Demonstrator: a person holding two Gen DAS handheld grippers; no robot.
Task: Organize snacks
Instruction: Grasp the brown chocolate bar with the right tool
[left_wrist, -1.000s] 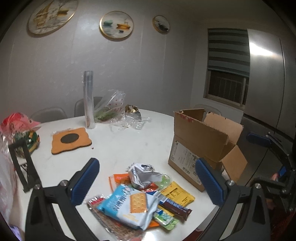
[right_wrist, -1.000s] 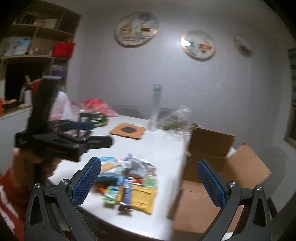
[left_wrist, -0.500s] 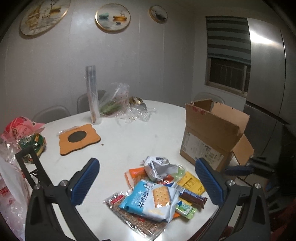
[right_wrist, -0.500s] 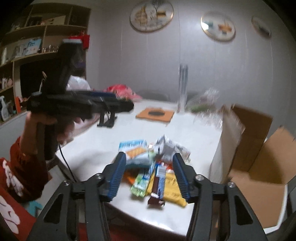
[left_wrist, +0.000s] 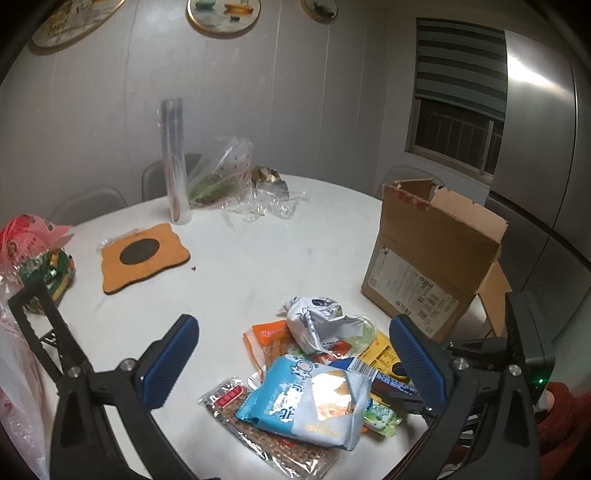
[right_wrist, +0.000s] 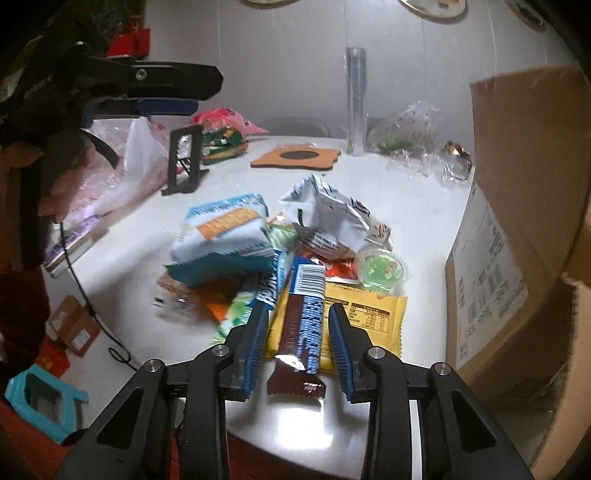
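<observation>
My right gripper (right_wrist: 297, 341) is closing around the bar (right_wrist: 302, 330) at the table's (right_wrist: 236, 192) near edge, pads not touching; light, slippery wrapper, grip mid-length. Left gripper (left_wrist: 295, 362) open.

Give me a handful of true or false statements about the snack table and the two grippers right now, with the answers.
1. The chocolate bar lies between the right gripper's closing jaws. True.
2. The left gripper is clamped on the blue cracker pack. False: its jaws stand wide open above the pile.
3. The cardboard box is taped shut. False: its flaps are open.
4. A green jelly cup sits in the snack pile. True.
5. The orange mat lies on top of the snacks. False: it lies apart on the white table.
</observation>
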